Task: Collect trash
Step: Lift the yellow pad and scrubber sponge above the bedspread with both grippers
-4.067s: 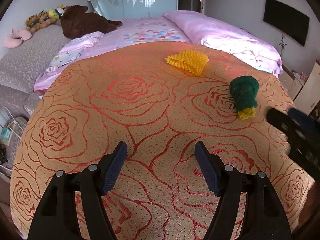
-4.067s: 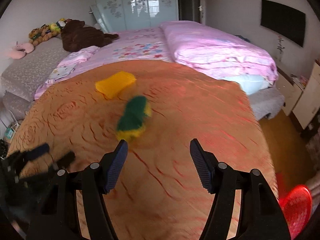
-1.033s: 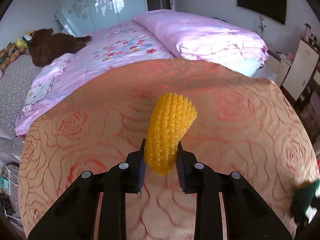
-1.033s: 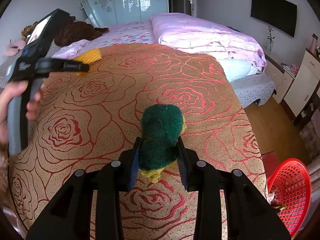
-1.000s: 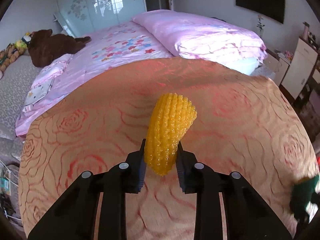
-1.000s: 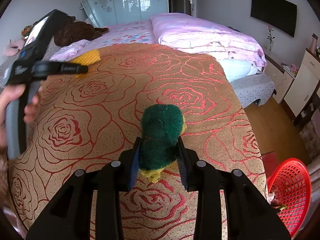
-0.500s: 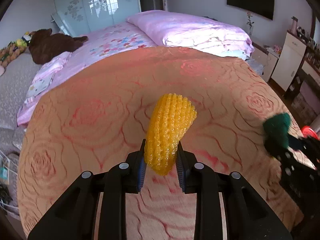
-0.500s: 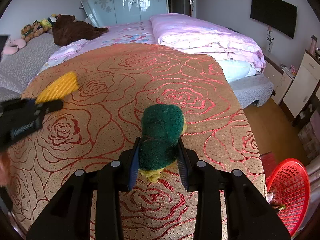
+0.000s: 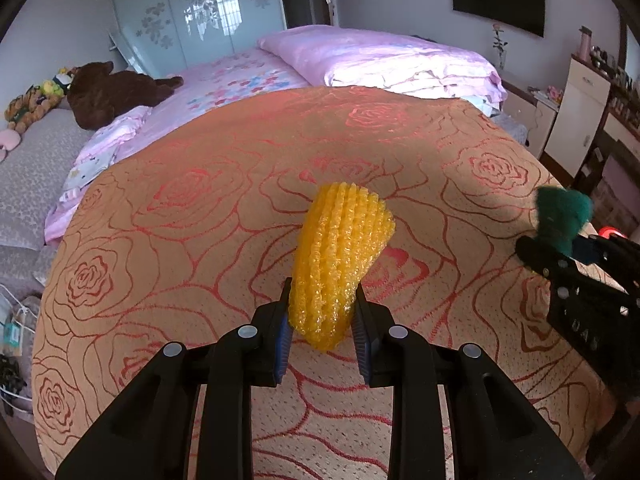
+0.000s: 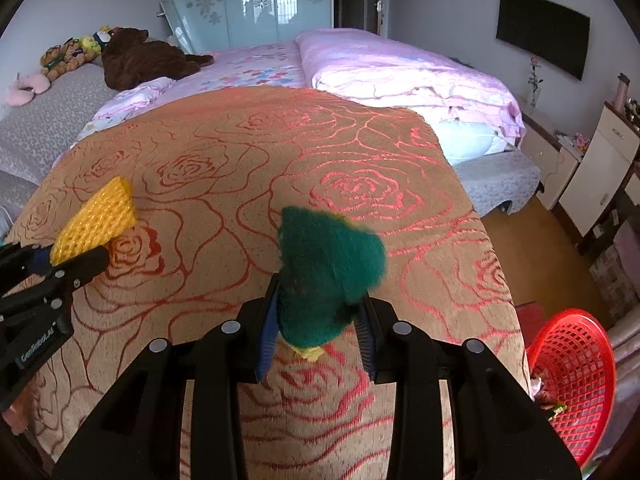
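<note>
My left gripper [image 9: 322, 330] is shut on a yellow foam net sleeve [image 9: 340, 256], held above the orange rose-patterned blanket [image 9: 180, 240]. My right gripper [image 10: 316, 332] is shut on a green scouring sponge with a yellow underside [image 10: 326, 272]. The left wrist view shows the right gripper [image 9: 560, 256] with the green sponge [image 9: 562, 216] at the right edge. Seen from the right wrist, the left gripper [image 10: 60, 262] with the yellow sleeve [image 10: 96, 220] sits at the left edge. A red mesh basket [image 10: 572, 376] stands on the floor at the lower right, past the blanket's edge.
A pink duvet [image 9: 384, 60] and a brown plush bear [image 9: 116, 88] lie on the bed beyond the blanket. White cabinets [image 10: 592, 172] and a wall television [image 10: 542, 34] stand along the right side. A grey cushion [image 9: 28, 168] lies at the left.
The left gripper has carried the yellow sleeve rightward toward the right gripper, which now shows larger at the right edge of its view. The right gripper with the green sponge has stayed put.
</note>
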Tool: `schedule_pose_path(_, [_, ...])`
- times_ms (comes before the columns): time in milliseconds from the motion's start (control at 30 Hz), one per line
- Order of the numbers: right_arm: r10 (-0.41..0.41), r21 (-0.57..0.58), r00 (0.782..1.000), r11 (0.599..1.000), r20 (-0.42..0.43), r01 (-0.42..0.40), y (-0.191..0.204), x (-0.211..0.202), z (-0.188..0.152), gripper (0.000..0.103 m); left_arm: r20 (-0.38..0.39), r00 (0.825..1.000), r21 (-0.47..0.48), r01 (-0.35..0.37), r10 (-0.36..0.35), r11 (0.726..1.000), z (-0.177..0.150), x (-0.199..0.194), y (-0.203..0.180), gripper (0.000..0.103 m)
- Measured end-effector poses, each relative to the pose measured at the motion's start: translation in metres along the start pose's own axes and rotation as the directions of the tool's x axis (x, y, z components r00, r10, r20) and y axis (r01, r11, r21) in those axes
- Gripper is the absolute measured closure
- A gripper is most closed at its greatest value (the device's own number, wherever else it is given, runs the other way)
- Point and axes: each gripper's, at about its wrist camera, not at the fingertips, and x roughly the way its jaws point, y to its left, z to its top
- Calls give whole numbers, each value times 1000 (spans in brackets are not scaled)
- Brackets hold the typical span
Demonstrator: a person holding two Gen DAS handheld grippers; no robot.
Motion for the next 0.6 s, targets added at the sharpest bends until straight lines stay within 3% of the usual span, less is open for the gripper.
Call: schedule_pose_path(600, [60, 58, 998, 997, -30, -58, -3, -32, -32, 71, 8, 1000, 14, 9, -9, 1000, -11, -12, -12, 78])
